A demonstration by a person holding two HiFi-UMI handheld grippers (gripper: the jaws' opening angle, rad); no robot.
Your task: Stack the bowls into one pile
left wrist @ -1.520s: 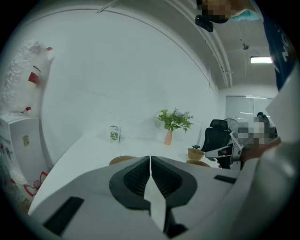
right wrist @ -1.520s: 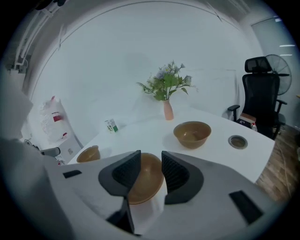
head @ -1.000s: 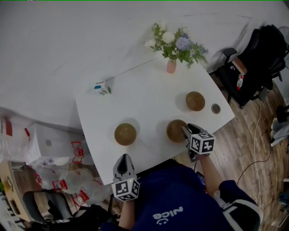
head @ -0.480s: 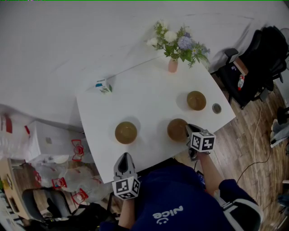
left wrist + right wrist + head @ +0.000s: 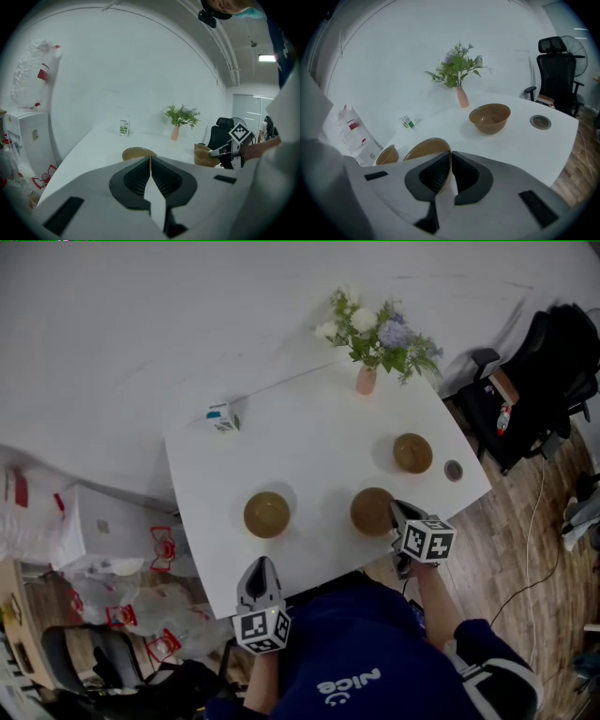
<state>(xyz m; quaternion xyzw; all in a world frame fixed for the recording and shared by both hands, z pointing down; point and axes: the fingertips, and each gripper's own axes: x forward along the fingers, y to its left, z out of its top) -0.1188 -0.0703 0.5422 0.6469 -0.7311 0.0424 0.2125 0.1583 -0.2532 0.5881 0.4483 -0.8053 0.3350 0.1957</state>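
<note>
Writing: pale lettering "nice" on the person's dark shirt [image 5: 349, 652], upside down in the head view. The small carton [image 5: 222, 417] has a green label, too small to read.

Right gripper [image 5: 397, 513]: clenched on the near rim of the nearest bowl [image 5: 370, 512]. Its jaws have just been closing, and the rim is between the pads. That bowl is on the white table [image 5: 309, 451].

Left gripper [image 5: 260, 568]: jaws pressed together on nothing, at the table's near edge. The second bowl [image 5: 267, 515] sits just ahead of its tips, not touching.

The third bowl [image 5: 412, 453] is ahead and to the right of the right gripper, well apart.

Against the earlier frame, all three bowls keep their spots, none stacked, and the left gripper is unmoved.

Count: three bowls, two grippers, one vase of flowers [image 5: 366, 381], one carton, one small round dish [image 5: 454, 470] just beside the third bowl.
</note>
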